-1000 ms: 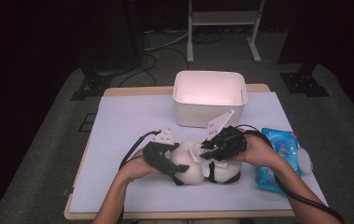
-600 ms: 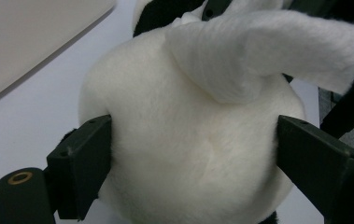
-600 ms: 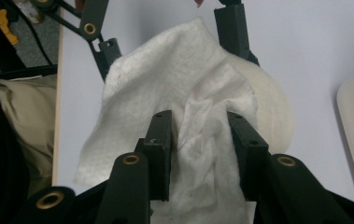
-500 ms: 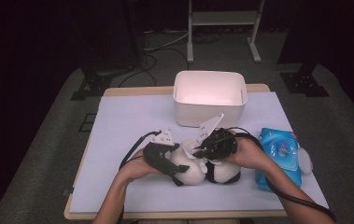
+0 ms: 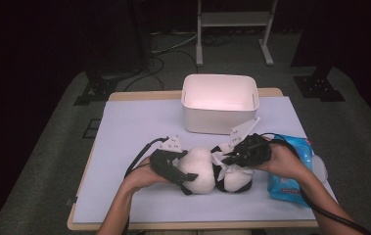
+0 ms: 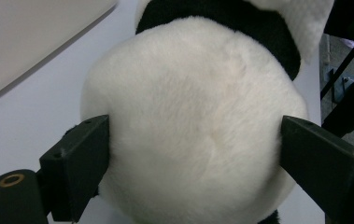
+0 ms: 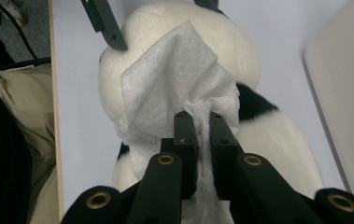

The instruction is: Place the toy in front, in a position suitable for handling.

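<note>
Dark room, pale sheet over a wooden table [image 5: 124,95], a panda toy near its front edge.

Black floor and stand legs lie beyond the far edge, where a white bin [image 5: 220,103] sits at the middle; a blue wipe pack [image 5: 290,169] lies toward the right edge. Panda [image 5: 212,171] lies on its side, gripped on its white rump by the left gripper [image 5: 180,176], jaws pressing the fur from both sides. Right gripper [image 5: 224,159] is clamped on a white wipe [image 7: 174,88], which drapes over the panda's body. Against a second ago, its jaws have just closed on that wipe, and the right hand has shifted from beside the pack leftward onto the toy; the left hand has kept its place.
</note>
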Action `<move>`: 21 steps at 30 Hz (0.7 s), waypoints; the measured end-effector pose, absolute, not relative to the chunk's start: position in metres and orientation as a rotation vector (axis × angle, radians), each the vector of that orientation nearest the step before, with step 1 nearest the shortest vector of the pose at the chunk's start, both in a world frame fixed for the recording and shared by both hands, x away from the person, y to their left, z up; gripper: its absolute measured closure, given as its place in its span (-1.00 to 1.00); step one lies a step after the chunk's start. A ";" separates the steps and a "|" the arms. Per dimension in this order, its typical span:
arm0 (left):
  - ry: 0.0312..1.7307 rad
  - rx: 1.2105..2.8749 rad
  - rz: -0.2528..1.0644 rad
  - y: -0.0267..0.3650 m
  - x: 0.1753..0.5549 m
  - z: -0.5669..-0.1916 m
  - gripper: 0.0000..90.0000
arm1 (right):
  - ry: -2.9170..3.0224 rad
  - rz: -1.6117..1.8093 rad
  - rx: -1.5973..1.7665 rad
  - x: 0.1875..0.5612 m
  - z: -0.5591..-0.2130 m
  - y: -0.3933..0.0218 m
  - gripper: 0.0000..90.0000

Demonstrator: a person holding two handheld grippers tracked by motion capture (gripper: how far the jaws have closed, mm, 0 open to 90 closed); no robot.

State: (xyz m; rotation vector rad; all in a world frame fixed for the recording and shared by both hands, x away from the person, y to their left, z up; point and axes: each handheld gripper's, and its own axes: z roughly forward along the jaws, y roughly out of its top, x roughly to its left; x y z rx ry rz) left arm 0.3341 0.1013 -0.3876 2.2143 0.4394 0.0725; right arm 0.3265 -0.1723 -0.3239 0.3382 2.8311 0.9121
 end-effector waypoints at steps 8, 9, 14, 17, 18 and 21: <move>0.439 2.216 0.074 0.102 0.335 -0.388 -0.79 | 2.809 0.929 0.400 0.320 -0.322 -0.199 0.87; 0.436 2.219 0.077 0.101 0.334 -0.388 -0.79 | 2.805 0.940 0.402 0.318 -0.323 -0.202 0.87; 0.442 2.220 0.084 0.100 0.334 -0.388 -0.78 | 2.809 0.947 0.375 0.316 -0.325 -0.192 0.87; 0.437 2.220 0.087 0.100 0.333 -0.388 -0.79 | 2.819 0.938 0.343 0.317 -0.326 -0.182 0.87; 0.438 2.220 0.086 0.100 0.333 -0.388 -0.79 | 2.827 0.938 0.338 0.318 -0.327 -0.177 0.87; 0.434 2.220 0.085 0.100 0.333 -0.388 -0.79 | 2.842 0.923 0.309 0.320 -0.330 -0.165 0.87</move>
